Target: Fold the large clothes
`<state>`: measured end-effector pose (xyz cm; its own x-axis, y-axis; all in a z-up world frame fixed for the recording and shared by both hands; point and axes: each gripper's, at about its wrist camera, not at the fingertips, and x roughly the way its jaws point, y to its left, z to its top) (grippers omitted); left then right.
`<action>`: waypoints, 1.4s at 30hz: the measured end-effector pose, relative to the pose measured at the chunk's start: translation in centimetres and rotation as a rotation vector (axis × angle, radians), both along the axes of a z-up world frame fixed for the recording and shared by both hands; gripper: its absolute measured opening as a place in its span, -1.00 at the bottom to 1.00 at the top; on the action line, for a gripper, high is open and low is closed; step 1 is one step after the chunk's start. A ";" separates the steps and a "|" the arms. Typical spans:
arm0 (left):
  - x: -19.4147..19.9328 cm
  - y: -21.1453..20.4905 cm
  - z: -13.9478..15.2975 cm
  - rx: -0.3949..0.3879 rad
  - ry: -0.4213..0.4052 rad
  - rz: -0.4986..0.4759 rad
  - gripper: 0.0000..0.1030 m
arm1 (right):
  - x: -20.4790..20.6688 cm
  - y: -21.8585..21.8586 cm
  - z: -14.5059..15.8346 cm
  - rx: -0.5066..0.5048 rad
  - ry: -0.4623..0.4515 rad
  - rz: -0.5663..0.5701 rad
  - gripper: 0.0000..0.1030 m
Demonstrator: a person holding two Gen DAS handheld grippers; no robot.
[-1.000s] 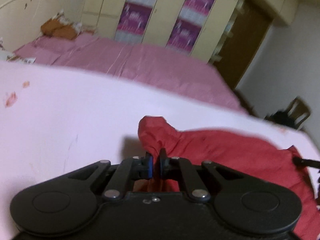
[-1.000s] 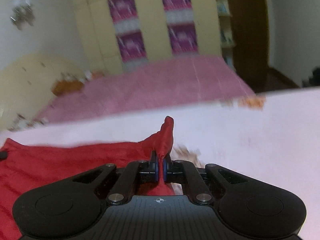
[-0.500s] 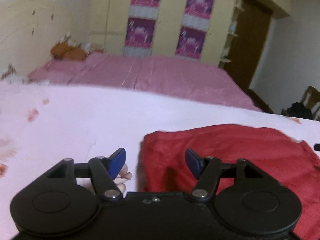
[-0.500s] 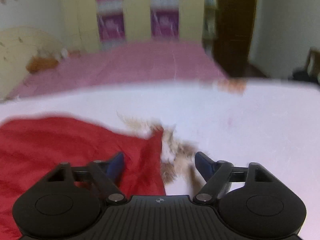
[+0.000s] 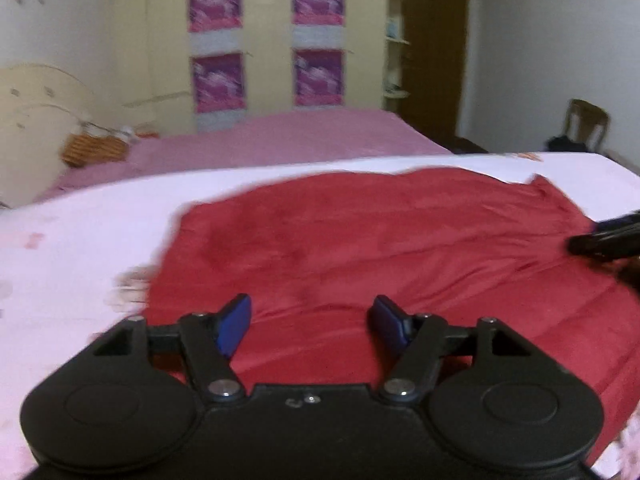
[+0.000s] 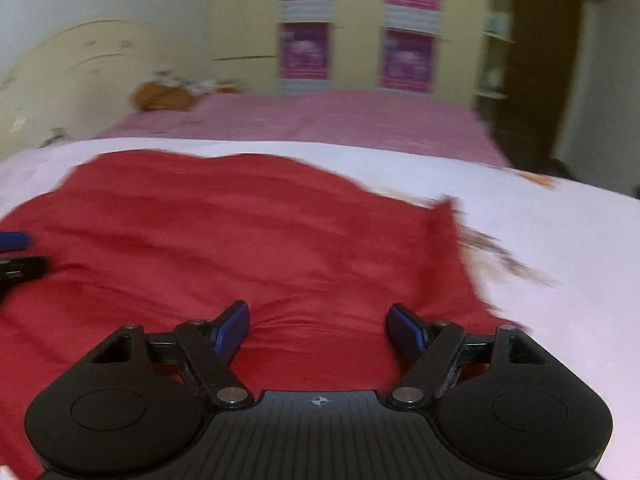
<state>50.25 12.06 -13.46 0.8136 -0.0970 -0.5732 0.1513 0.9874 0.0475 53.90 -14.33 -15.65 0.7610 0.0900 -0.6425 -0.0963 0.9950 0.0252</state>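
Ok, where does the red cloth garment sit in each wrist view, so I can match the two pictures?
Left wrist view: the red cloth garment fills the centre and right, lying on the pale sheet, beyond the left gripper, whose jaws are opening with nothing between them.
Right wrist view: the garment fills the centre and left, beyond the open right gripper.
Shared landmark: the purple wardrobe panels.
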 end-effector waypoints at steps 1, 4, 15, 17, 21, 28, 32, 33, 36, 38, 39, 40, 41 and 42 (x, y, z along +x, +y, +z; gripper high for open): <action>-0.8 1.0 0.2 0.024 -0.024 0.054 0.67 | -0.3 -1.2 0.2 -0.006 0.000 -0.042 0.47; -3.7 4.2 1.2 0.009 -0.049 0.179 0.77 | -2.9 -4.3 1.5 0.035 -0.017 -0.149 0.47; -10.2 9.5 -1.7 -0.702 0.132 0.398 0.47 | -15.8 -10.7 0.3 0.782 0.085 -0.387 0.48; -8.9 9.2 -2.8 -0.760 0.149 0.415 0.39 | -15.7 -9.7 -0.9 0.894 0.109 -0.398 0.47; -5.9 9.5 -4.0 -0.850 0.129 0.461 0.36 | -14.0 -8.8 -1.1 0.963 0.083 -0.412 0.47; -2.0 10.3 -5.0 -0.886 0.139 0.485 0.06 | -9.8 -8.3 -1.8 0.933 0.094 -0.411 -0.10; -1.0 10.1 -4.9 -0.820 0.144 0.466 -0.15 | -8.7 -7.7 -1.7 0.867 0.088 -0.384 -0.18; -1.4 9.9 -4.6 -0.803 0.142 0.462 -0.21 | -8.5 -7.4 -1.7 0.852 0.089 -0.378 -0.24; -1.3 9.3 -4.2 -0.750 0.140 0.447 -0.34 | -8.1 -6.7 -1.9 0.820 0.087 -0.353 -0.45; -1.7 9.0 -3.7 -0.730 0.143 0.443 -0.40 | -8.7 -6.5 -1.7 0.783 0.078 -0.340 -0.54; -1.8 8.8 -3.5 -0.717 0.146 0.440 -0.42 | -8.7 -6.3 -1.5 0.766 0.074 -0.333 -0.58; -1.7 8.6 -3.2 -0.702 0.148 0.438 -0.46 | -8.5 -6.3 -1.5 0.751 0.072 -0.326 -0.59; -1.7 8.4 -2.9 -0.681 0.149 0.433 -0.49 | -8.4 -6.1 -1.3 0.737 0.072 -0.321 -0.61; -2.2 8.3 -2.7 -0.661 0.149 0.429 -0.51 | -8.4 -5.9 -1.1 0.725 0.073 -0.316 -0.62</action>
<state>48.00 20.36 -16.13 0.7767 -0.1509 -0.6115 -0.2889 0.7774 -0.5588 45.49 -20.24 -16.77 0.7787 0.2918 -0.5554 0.2148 0.7078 0.6729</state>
